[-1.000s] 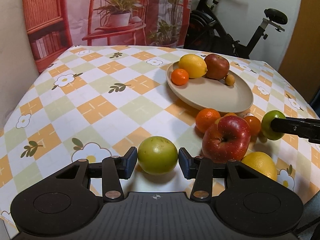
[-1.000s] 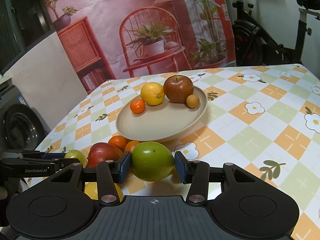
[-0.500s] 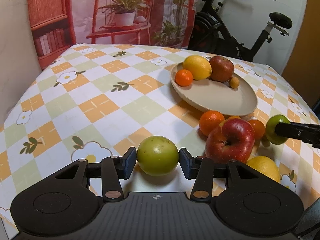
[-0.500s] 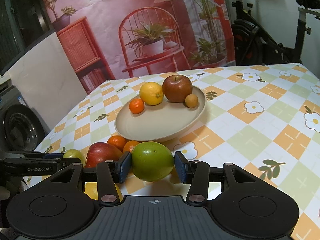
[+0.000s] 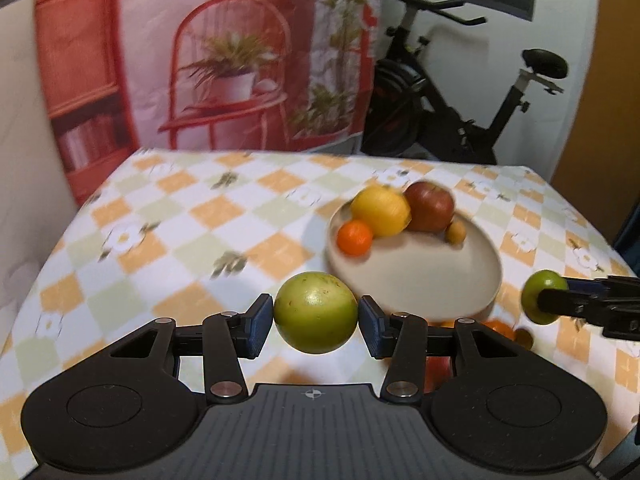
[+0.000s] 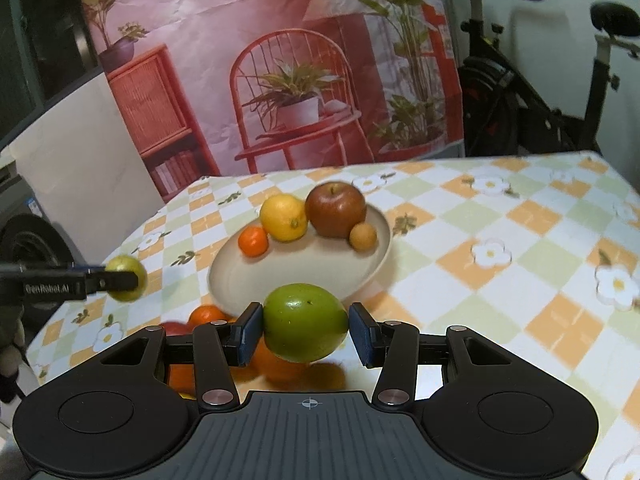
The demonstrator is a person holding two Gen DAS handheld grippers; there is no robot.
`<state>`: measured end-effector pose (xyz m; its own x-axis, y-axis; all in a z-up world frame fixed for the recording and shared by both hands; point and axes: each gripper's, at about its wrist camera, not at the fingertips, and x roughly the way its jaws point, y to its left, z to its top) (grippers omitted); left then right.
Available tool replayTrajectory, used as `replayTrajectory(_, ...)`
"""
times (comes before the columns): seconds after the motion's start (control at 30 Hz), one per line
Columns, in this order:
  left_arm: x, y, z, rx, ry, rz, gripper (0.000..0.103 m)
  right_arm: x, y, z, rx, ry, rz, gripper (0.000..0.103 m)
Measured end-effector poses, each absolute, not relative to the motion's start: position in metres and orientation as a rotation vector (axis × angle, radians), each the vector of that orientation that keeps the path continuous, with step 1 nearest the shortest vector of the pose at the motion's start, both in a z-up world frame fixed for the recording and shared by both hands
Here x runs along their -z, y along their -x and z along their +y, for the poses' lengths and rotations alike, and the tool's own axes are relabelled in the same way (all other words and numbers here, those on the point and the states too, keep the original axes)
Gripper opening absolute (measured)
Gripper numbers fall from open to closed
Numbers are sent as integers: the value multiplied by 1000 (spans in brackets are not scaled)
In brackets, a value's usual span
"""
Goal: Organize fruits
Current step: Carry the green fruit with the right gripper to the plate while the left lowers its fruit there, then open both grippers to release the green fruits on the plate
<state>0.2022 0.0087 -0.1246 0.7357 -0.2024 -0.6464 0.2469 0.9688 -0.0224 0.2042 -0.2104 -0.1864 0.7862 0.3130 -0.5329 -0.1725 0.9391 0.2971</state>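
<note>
Vs 0.5 s ago: both grippers now lifted off the tabletop (image 5: 168, 240), each w/ its fruit carried up, and the view is motion-blurred. Left gripper (image 5: 316, 322) clamps the yellow-green fruit (image 5: 316, 312) between both fingers (image 5: 258, 326), held in the air just short of the plate (image 5: 420, 280); before it sat on the cloth. Right gripper (image 6: 306, 330) grips the green fruit (image 6: 306, 322) the same way, also raised, near edge of plate right behind it.

Plate contents same as before: lemon (image 5: 380, 210), dark red apple (image 5: 430, 208), small orange (image 5: 354, 237), small tan fruit (image 5: 455, 233), all bunched at the far side; near half of plate bare.

Below/behind the grippers, mostly hidden by their bodies: loose oranges (image 6: 206, 314) and a red apple (image 6: 172, 328) on the tabletop by the plate's near rim. Exercise bike (image 5: 460, 120) and printed backdrop (image 5: 208, 60) beyond the far edge.
</note>
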Motion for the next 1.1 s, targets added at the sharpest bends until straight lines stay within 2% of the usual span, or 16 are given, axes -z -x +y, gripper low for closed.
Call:
replayTrajectory(0.2,122,-235,-26,320,-130,687,49,178,-243,-216,-277,-142,611,43)
replayTrajectory(0.57,157,-281,-47,353,-166,777,49,192,-301,-202,-320,-34,655,43)
replayTrajectory(1.1,175,-294,-57,404,-222,786,50,210,-330,-188,-338,41,686,43)
